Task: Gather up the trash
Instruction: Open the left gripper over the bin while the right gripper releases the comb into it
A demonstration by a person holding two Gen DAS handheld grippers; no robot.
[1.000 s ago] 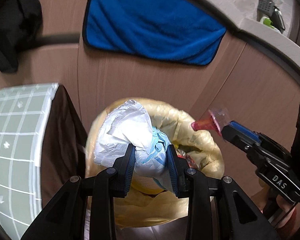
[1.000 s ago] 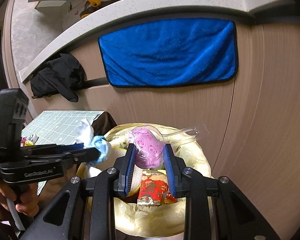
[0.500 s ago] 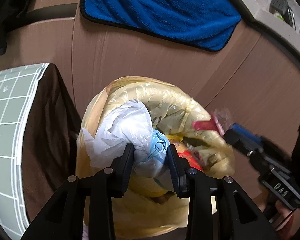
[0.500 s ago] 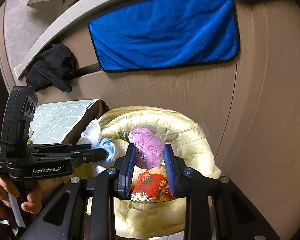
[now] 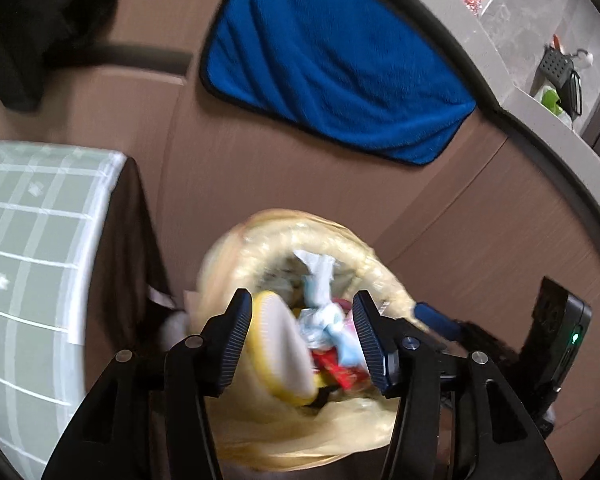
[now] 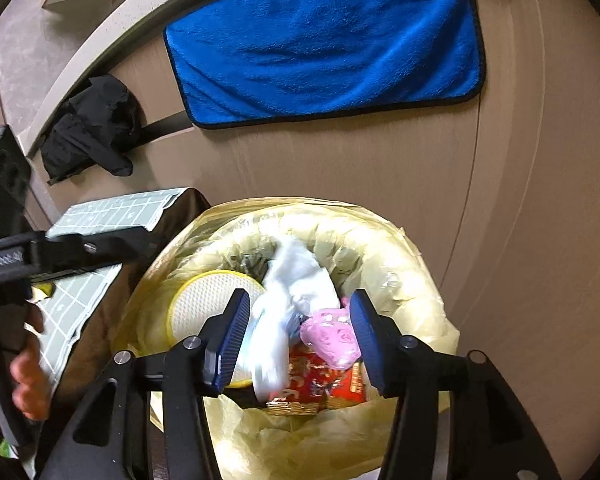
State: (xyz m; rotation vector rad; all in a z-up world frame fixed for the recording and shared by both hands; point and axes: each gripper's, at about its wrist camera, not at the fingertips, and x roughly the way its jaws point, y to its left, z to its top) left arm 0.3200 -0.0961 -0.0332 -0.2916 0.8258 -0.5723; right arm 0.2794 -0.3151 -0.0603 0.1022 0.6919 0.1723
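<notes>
- The mat (image 5: 32, 248) with white squares lies far left, on a dark brown table (image 5: 134, 240).
- A black cloth (image 6: 92, 128) hangs on the wall above it.
- The left gripper (image 5: 302, 338) hangs over the bin (image 5: 300, 232). Its jaws are wide open and hold nothing.
- In the right view the left gripper (image 6: 40, 256) shows at the left edge, with a hand (image 6: 28, 380) on its grip.
- The bin stands next to the table, close to the brown wall. A yellow bag (image 6: 412, 280) lines it and folds over the rim.
- A round white disc (image 6: 204, 300) with a yellow edge leans inside the bin at the left.
- The white bag (image 6: 296, 280) of trash is in the bin, next to the disc. It looks blurry, so one cannot tell if it lies flat.
- The pink wrapper (image 6: 332, 336) is in the bin too, right of the white bag.
- A red pack (image 6: 320, 384) lies under both.
- The right gripper (image 6: 300, 338) hangs over the bin. Its jaws are wide open and hold nothing.
- A blue towel (image 6: 324, 48) hangs on the wall above the bin.
- A gray counter (image 5: 540, 120) runs along the top right.
</notes>
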